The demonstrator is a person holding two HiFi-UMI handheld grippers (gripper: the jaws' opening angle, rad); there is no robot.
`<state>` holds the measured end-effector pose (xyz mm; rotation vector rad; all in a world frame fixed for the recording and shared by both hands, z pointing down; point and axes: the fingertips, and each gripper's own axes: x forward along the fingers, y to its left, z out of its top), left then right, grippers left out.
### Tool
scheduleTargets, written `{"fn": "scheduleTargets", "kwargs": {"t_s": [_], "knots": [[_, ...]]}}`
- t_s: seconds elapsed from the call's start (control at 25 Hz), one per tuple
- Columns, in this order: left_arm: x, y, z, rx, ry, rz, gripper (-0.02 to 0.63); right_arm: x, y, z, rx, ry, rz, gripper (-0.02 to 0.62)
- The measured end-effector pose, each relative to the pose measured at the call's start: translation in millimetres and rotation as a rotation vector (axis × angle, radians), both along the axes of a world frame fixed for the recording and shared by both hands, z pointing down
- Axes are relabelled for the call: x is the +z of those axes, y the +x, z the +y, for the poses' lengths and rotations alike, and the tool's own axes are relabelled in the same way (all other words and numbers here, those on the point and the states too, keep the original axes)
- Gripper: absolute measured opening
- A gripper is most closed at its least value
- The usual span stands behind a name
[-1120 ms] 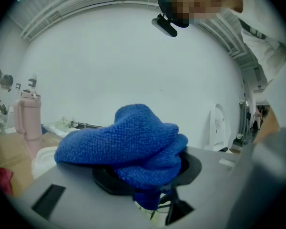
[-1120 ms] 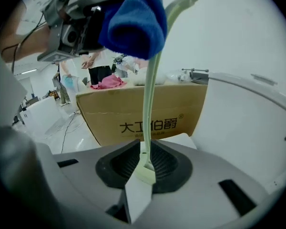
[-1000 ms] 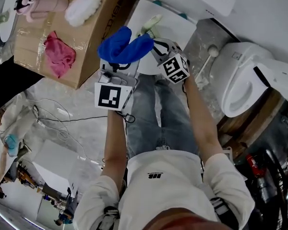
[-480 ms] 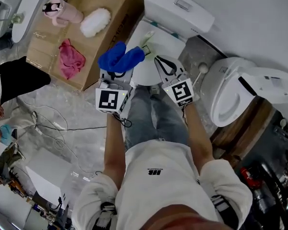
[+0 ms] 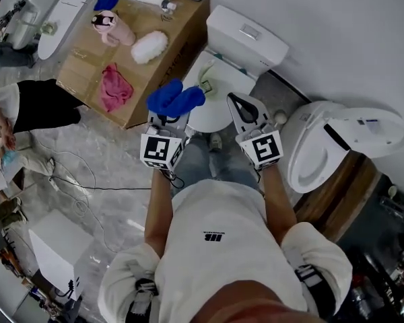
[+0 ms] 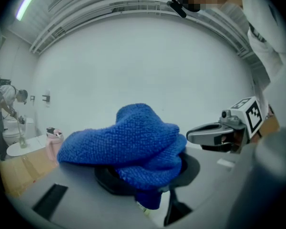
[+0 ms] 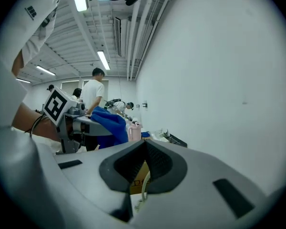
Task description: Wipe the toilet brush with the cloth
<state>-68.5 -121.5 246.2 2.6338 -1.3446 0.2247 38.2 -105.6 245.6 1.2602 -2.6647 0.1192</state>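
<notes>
Now that the right gripper [image 5: 241,103] has shut its jaws fully on nothing and risen level with the left gripper [image 5: 168,116], what looks to be the pale green toilet brush [image 5: 206,78] lies on the closed toilet lid [image 5: 213,108]. It is ahead of and below both sets of tips, roughly between them. The left gripper stays clamped on the bunched blue cloth [image 5: 176,98], which bulges past its tips. Brush and cloth are apart, so I judge that either the wipe is finished or the brush must be picked up again.
</notes>
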Motion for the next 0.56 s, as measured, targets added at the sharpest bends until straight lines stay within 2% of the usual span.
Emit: {"fn": "scheduleTargets", "kwargs": {"t_s": [0.24,0.56], "knots": [[-15.3,-6.7,27.7,-0.02,0.02,-0.001,0.14,-22.4,-3.2,25.1,-0.026,0.035,-0.002,-0.003],[-27.3,22.2,52.7,-0.03,0.015,0.0,0.135,-38.6,8.9,48.7,-0.078,0.028,-0.008,-0.003]]}}
